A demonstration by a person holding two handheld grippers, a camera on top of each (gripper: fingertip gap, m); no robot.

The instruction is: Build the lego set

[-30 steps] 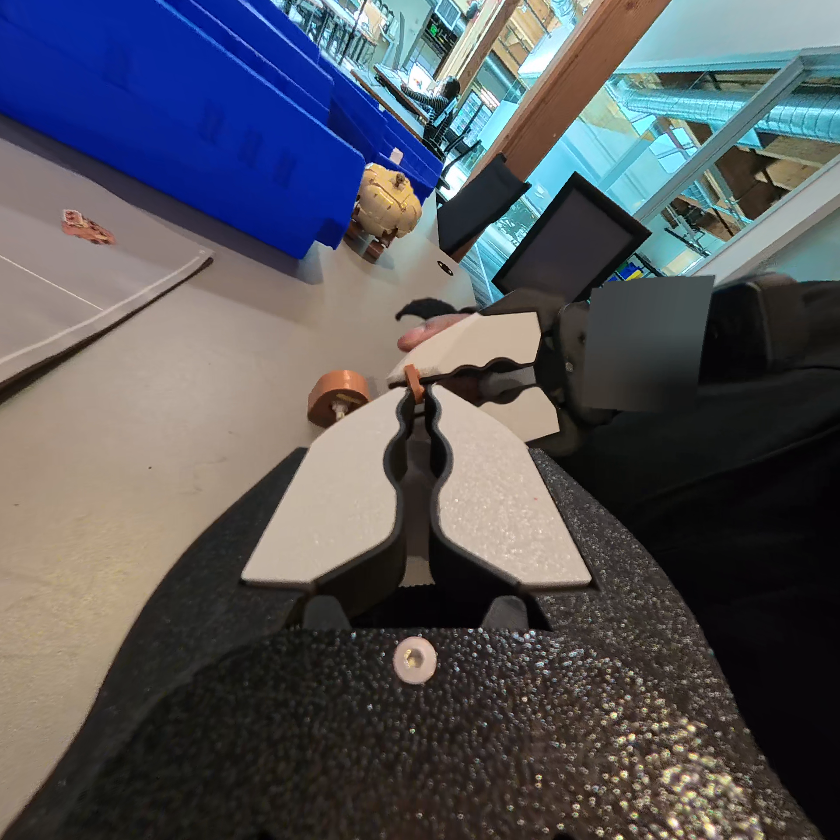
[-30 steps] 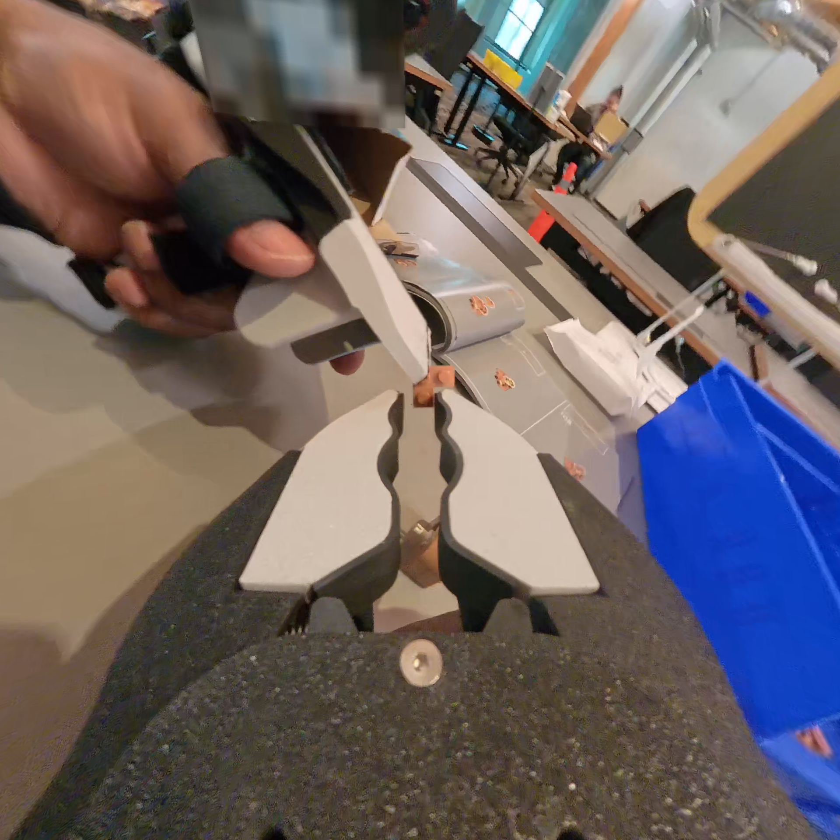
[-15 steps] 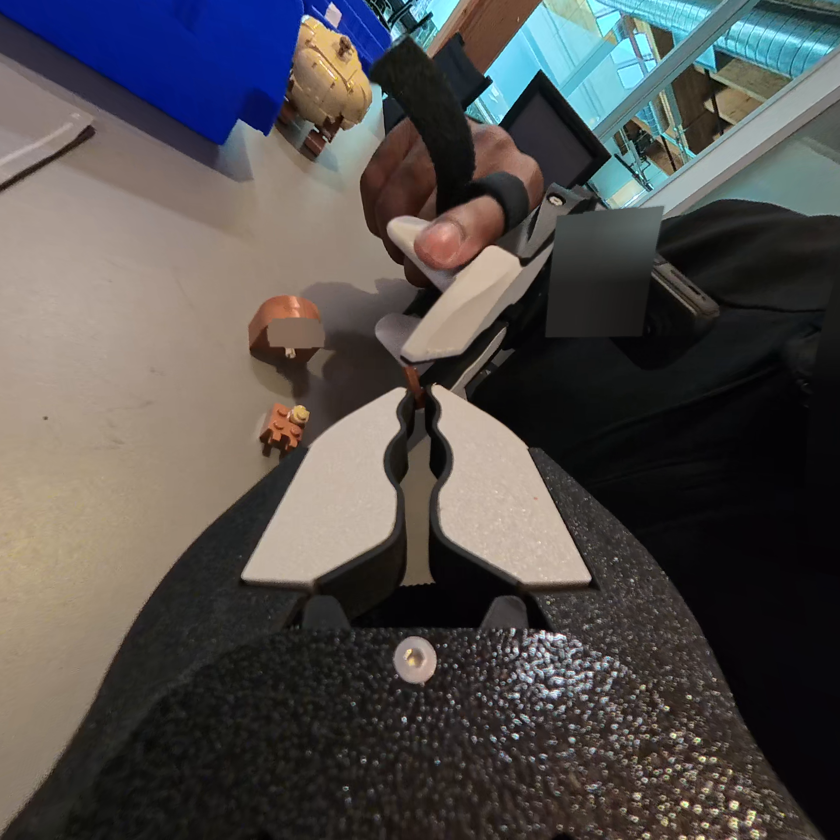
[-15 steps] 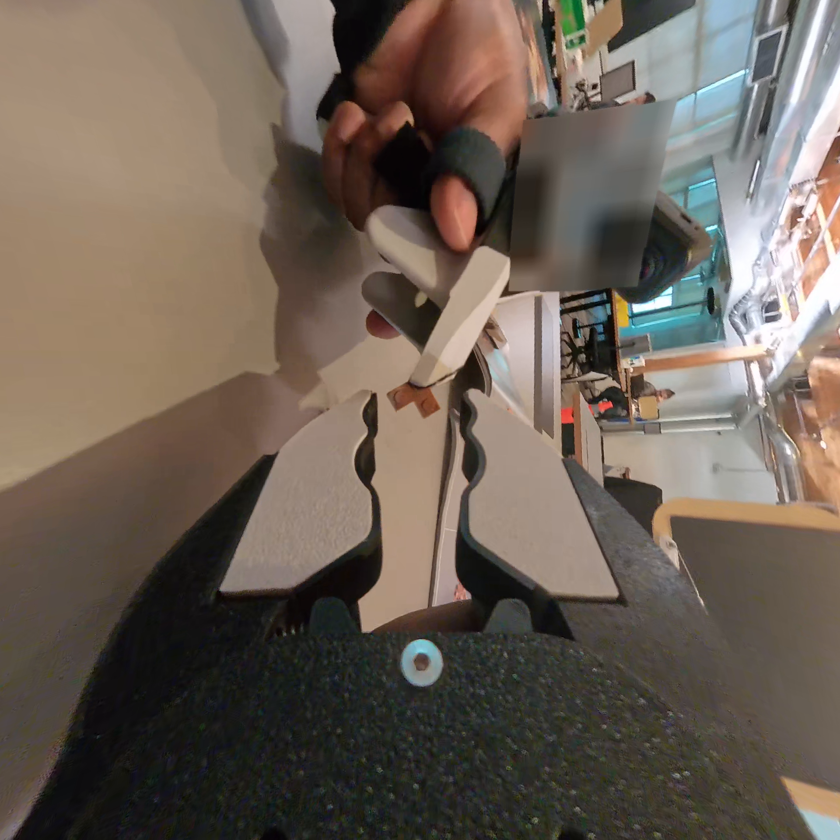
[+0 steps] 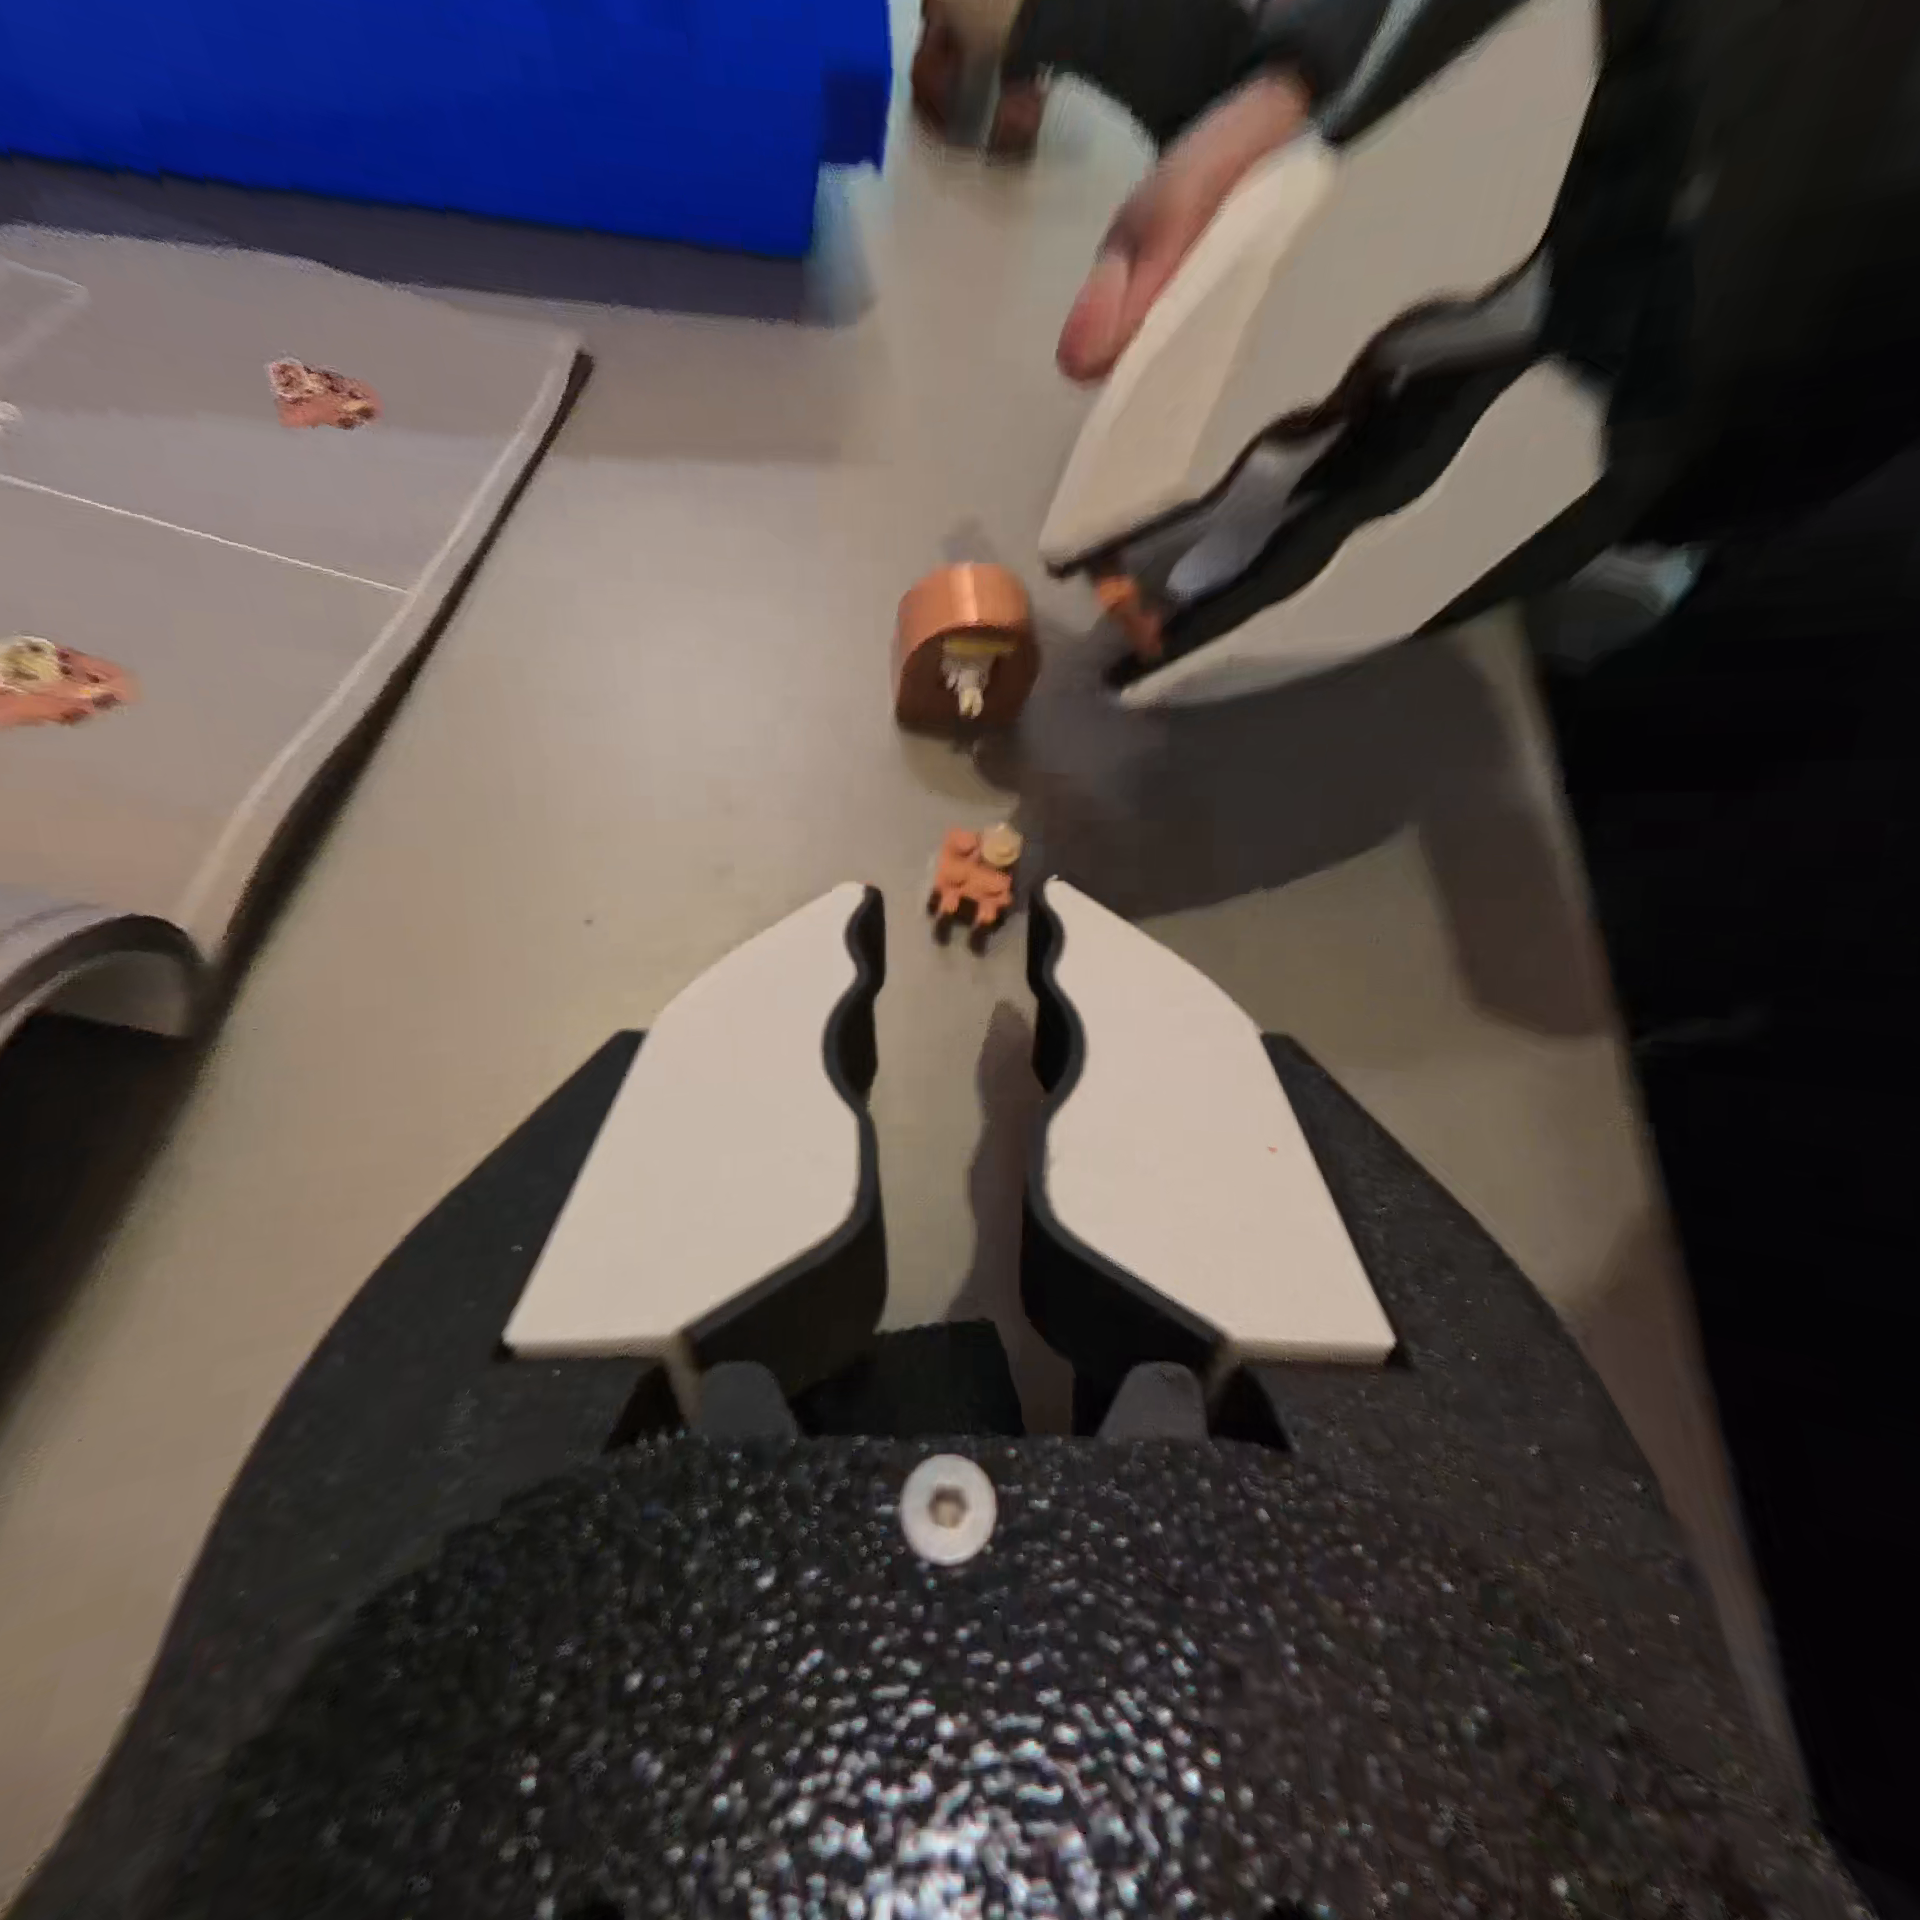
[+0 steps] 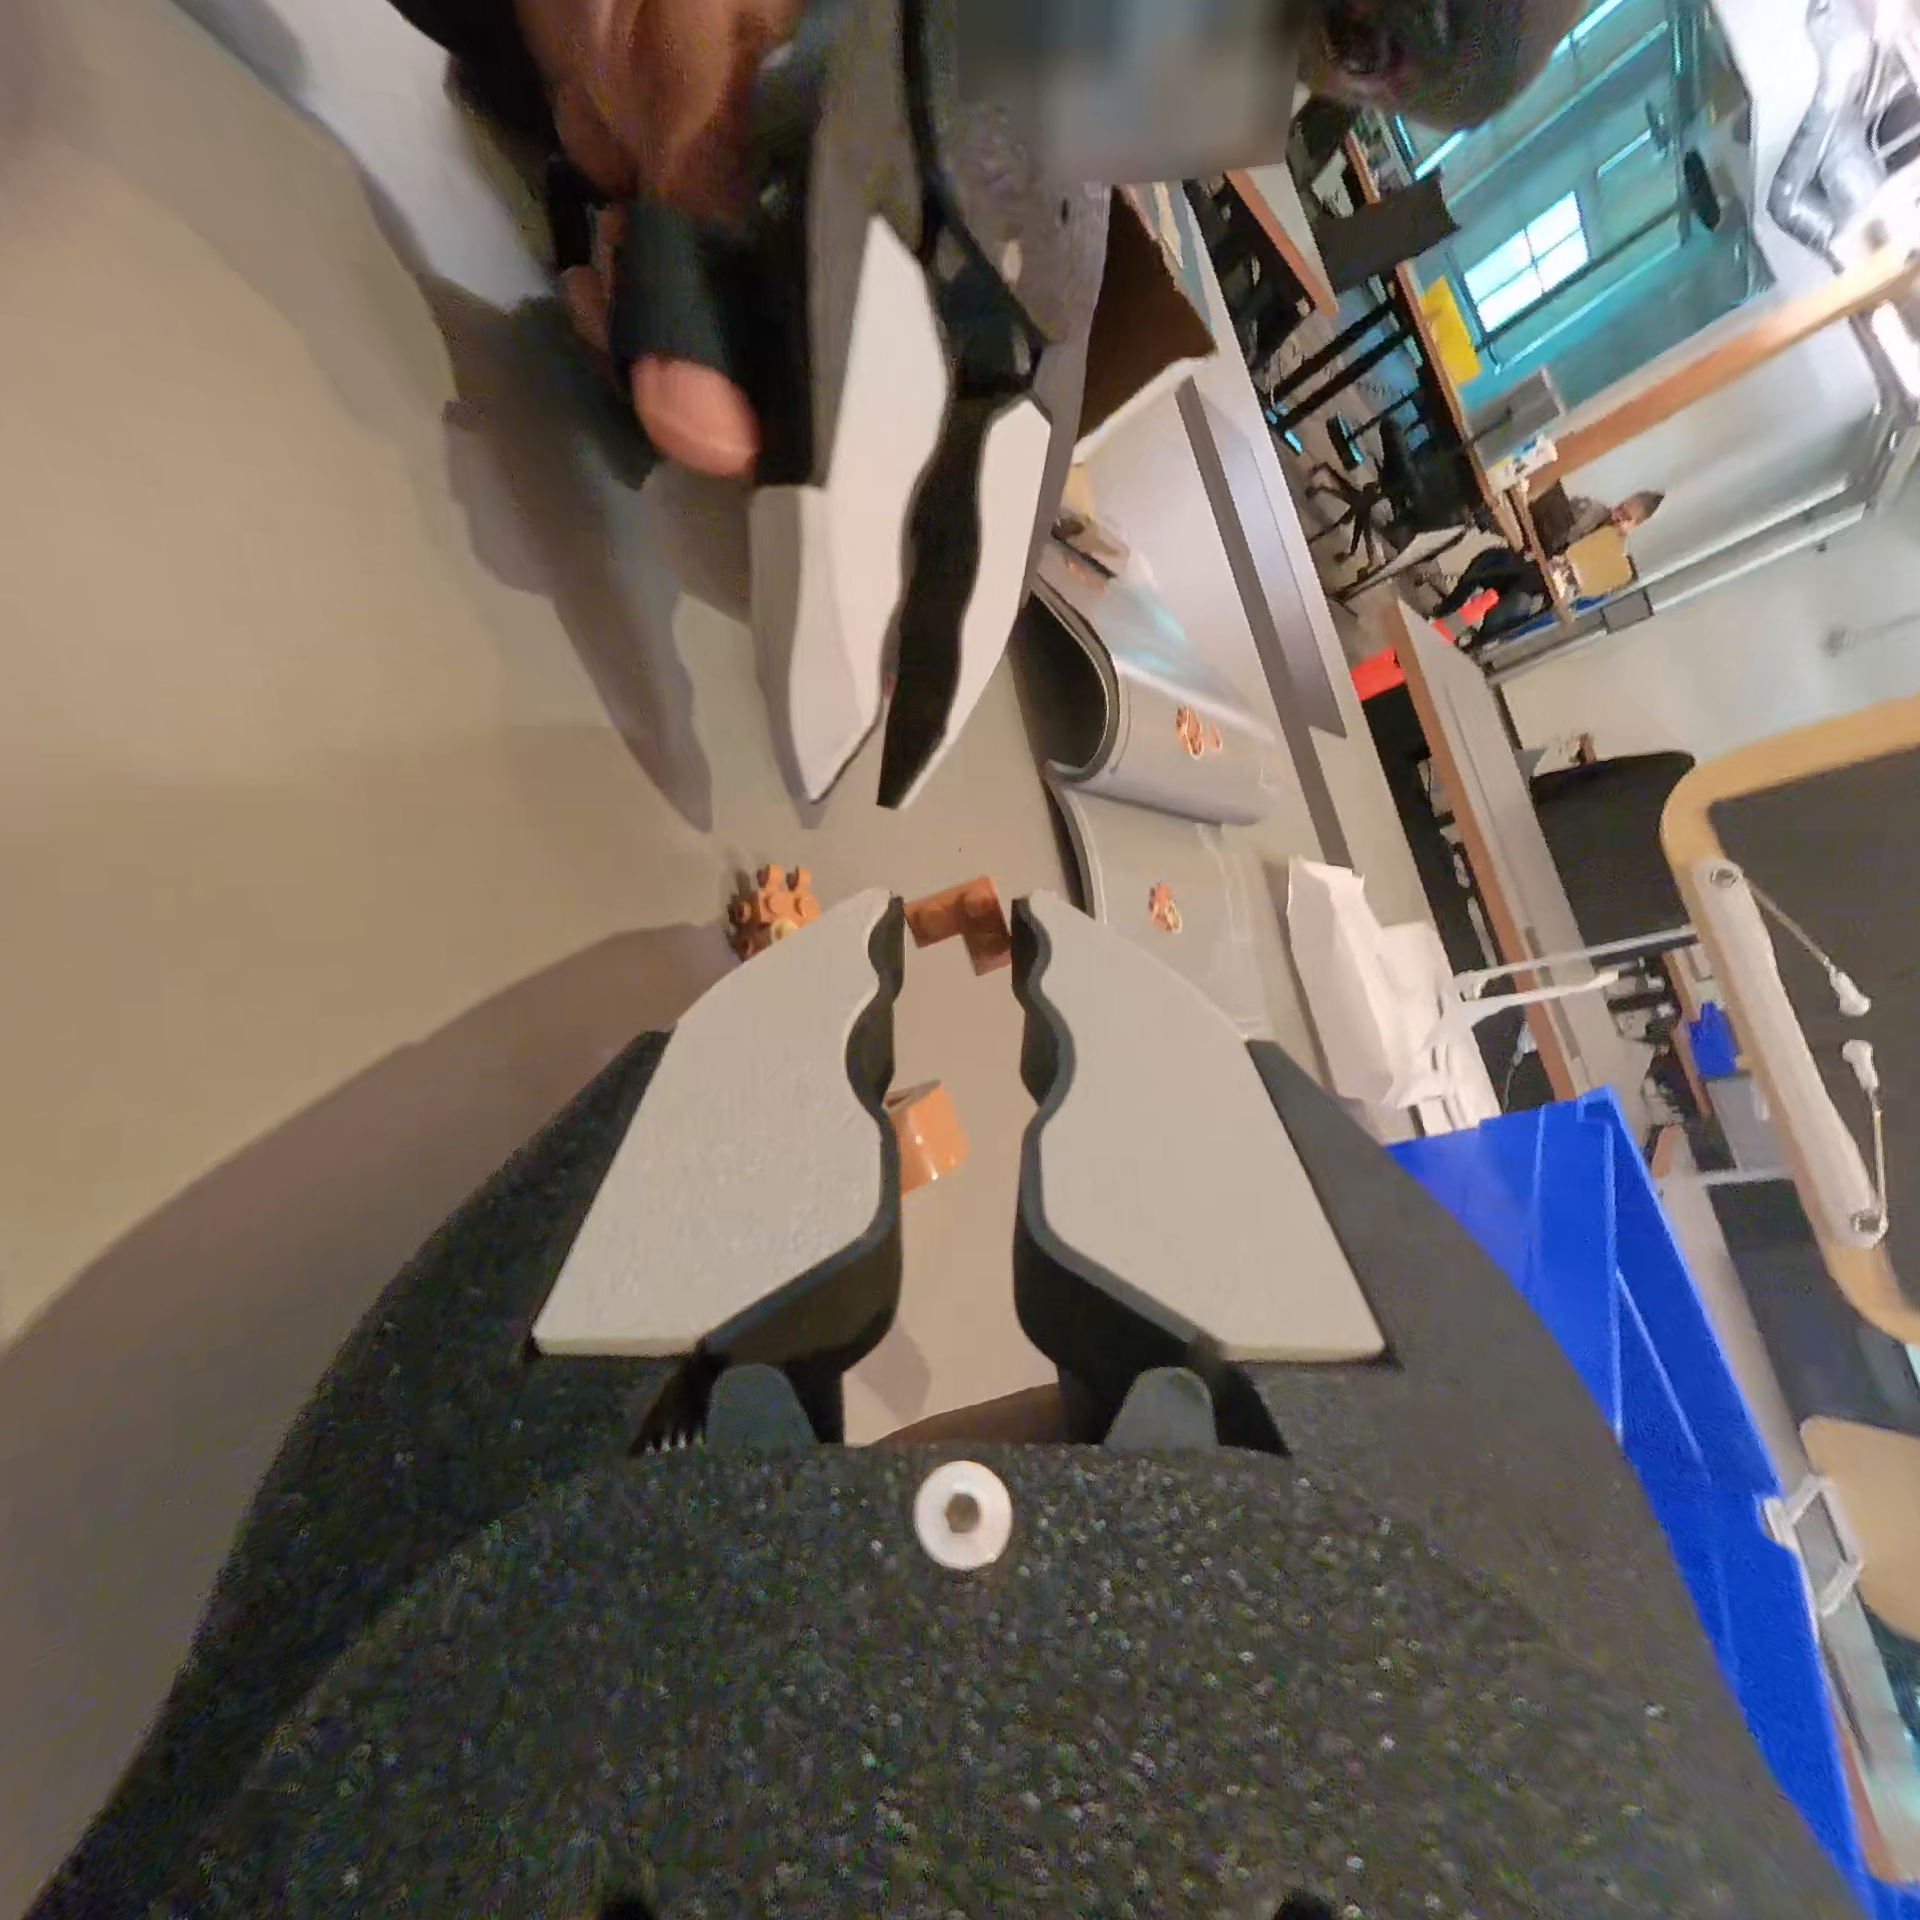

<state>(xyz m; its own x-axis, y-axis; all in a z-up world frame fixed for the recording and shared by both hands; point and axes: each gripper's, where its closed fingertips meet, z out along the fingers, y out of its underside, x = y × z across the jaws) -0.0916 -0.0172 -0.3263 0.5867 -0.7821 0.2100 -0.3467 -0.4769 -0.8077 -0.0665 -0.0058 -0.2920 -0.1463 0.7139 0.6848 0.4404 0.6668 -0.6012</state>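
Observation:
My right gripper [image 6: 954, 914] is shut on a small brown L-shaped brick [image 6: 961, 927], which sits across its fingertips above the grey table [image 6: 260, 623]. The left wrist view shows that gripper [image 5: 1091, 623] with the brick [image 5: 1127, 613] at its tips. My left gripper [image 5: 956, 904] is open and empty, low over the table. A small orange brick cluster with a tan stud [image 5: 975, 878] lies just ahead of its tips. A brown round piece [image 5: 966, 655] lies beyond it. In the right wrist view the left gripper [image 6: 862, 779] hangs open above the cluster [image 6: 769, 914].
A blue bin [image 5: 416, 94] stands at the back left. A grey mat [image 5: 260, 540] with small brown pieces [image 5: 322, 393] lies left, one end curled up [image 6: 1143, 727]. White paper [image 6: 1371, 997] and another blue bin [image 6: 1558, 1299] lie to the right. The brown round piece [image 5: 966, 655] lies around 5 cm away from my right fingertips.
The brown brick passed from my left gripper to my right: the left was shut on it and has opened and drawn back, the right closed on it. Both views swung down toward the table.

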